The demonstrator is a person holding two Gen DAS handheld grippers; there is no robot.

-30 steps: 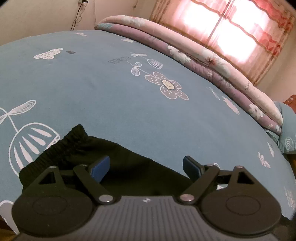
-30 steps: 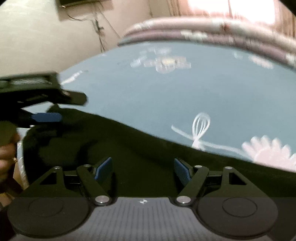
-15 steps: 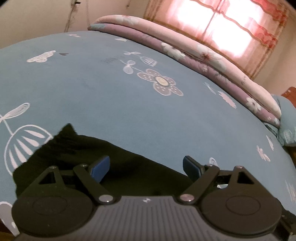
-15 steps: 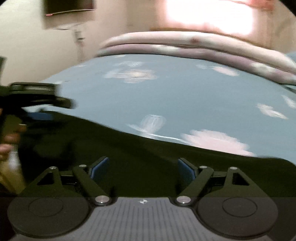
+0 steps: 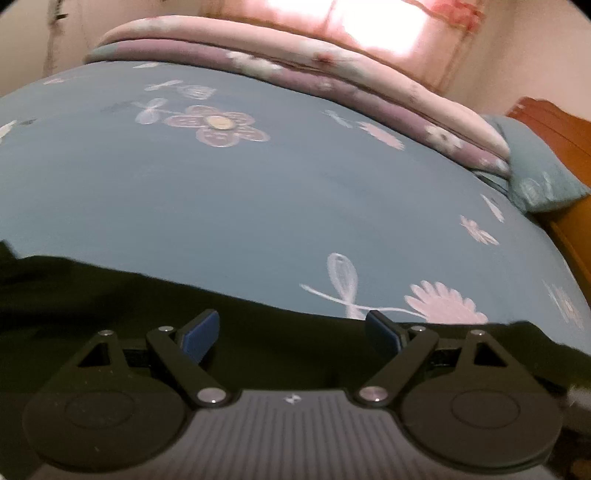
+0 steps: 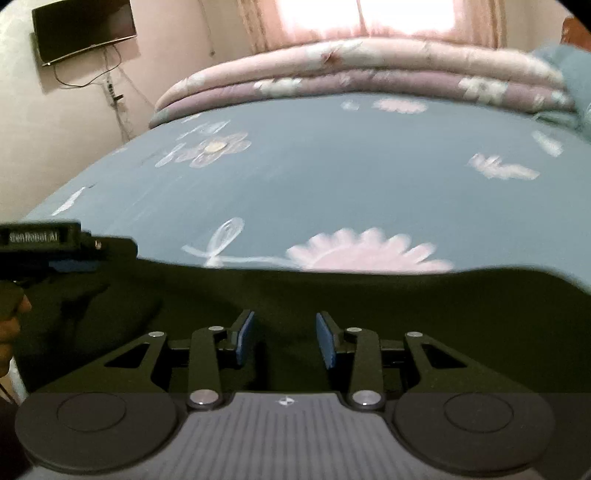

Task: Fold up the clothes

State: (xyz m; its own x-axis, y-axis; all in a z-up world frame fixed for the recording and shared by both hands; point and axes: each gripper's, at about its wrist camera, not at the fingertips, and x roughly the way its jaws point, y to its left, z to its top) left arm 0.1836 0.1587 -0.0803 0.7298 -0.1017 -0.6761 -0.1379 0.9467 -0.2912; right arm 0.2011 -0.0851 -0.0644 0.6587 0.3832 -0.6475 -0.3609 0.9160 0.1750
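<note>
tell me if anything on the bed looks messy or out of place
Nothing stands out. The black garment lies fairly flat along the near edge of the blue sheet, and the folded quilt sits tidily at the far side. No spill or damage shows, though both views are blurred.

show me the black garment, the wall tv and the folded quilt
black garment [image 6: 406,314]: right wrist view, its flat middle.
tv [image 6: 83,27]: right wrist view, centre of its dark screen.
quilt [image 5: 332,70]: left wrist view, its pink top layer.
</note>
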